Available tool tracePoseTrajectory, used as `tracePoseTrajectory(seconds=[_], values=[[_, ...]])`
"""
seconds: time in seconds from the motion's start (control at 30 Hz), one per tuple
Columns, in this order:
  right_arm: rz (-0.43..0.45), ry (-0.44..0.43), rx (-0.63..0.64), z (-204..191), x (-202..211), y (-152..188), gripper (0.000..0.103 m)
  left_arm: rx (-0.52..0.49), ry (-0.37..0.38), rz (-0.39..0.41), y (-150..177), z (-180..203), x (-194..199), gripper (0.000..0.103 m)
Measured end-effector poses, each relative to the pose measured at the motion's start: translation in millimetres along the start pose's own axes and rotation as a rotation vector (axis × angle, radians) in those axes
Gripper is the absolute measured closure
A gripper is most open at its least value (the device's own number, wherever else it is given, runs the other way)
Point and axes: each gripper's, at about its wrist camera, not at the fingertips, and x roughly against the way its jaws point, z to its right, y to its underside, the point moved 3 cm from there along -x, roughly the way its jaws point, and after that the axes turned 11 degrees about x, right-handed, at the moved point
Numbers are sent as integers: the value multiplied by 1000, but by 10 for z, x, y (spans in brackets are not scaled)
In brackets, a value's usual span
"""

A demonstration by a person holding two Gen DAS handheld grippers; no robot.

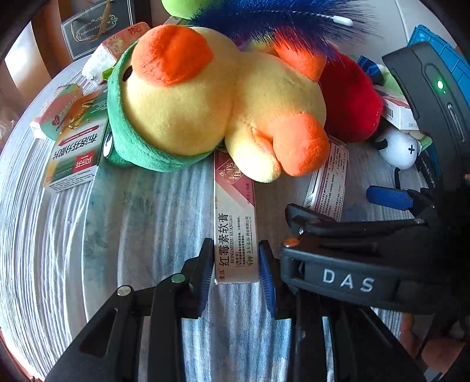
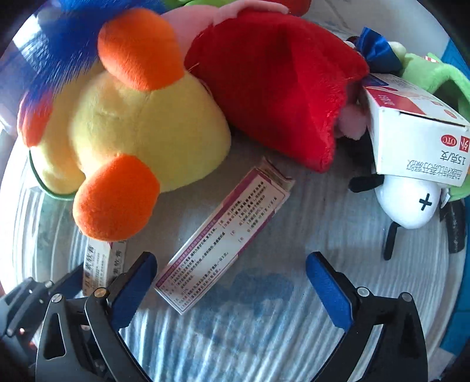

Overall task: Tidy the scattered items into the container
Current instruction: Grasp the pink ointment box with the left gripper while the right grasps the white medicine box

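While left tongs (image 1: 236,258) pinch one ointment box (image 1: 235,235), right tongs (image 2: 230,274) gape.

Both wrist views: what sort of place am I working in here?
Probably a home, on a tabletop. A pale striped tablecloth is strewn with household clutter: a yellow duck plush, medicine boxes such as the ointment box in the left gripper, and a gift bag.

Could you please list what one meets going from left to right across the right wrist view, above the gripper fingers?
Yellow duck plush → purple-edged medicine box → red plush → white mouse-like toy.
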Motion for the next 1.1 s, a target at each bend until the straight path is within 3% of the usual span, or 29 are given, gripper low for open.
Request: tracePoseTrajectory(seconds=[0.17,0.2,0.23,0.3,0.37,0.43,0.57,0.63,0.67,0.7,0.73,0.77,0.8,1.1], values=[[11,-9,-36,31,36,59,0,-10,1,-7,-16,43,-12,72],[7,-23,-41,52,55,72,4,-8,1,-8,-20,51,-15,72],[12,-25,-46,81,92,93,11,-3,3,-9,-24,55,-16,72],[32,-27,-47,132,187,143,54,13,14,-5,-31,55,-17,72],[42,-78,-62,168,232,180,66,23,17,-4,-38,64,-20,72],[50,-84,-64,180,238,178,65,21,10,-6,-41,90,-28,72],[71,-87,-67,144,240,104,43,-4,7,-16,-27,190,-45,61],[82,-59,-45,101,210,57,42,-11,-17,-10,-12,242,-54,61],[87,-47,-36,80,200,45,40,-10,-27,-4,-4,256,-53,63],[87,-29,-23,56,199,41,40,-3,-31,1,6,260,-47,74],[83,-4,-9,38,205,49,47,8,-23,0,17,258,-38,73],[82,21,5,27,221,70,68,20,-9,-6,31,254,-30,73],[81,26,17,20,239,102,73,24,-6,-11,55,261,-21,74],[95,-51,57,111,607,552,74,28,-17,30,302,499,293,75]])
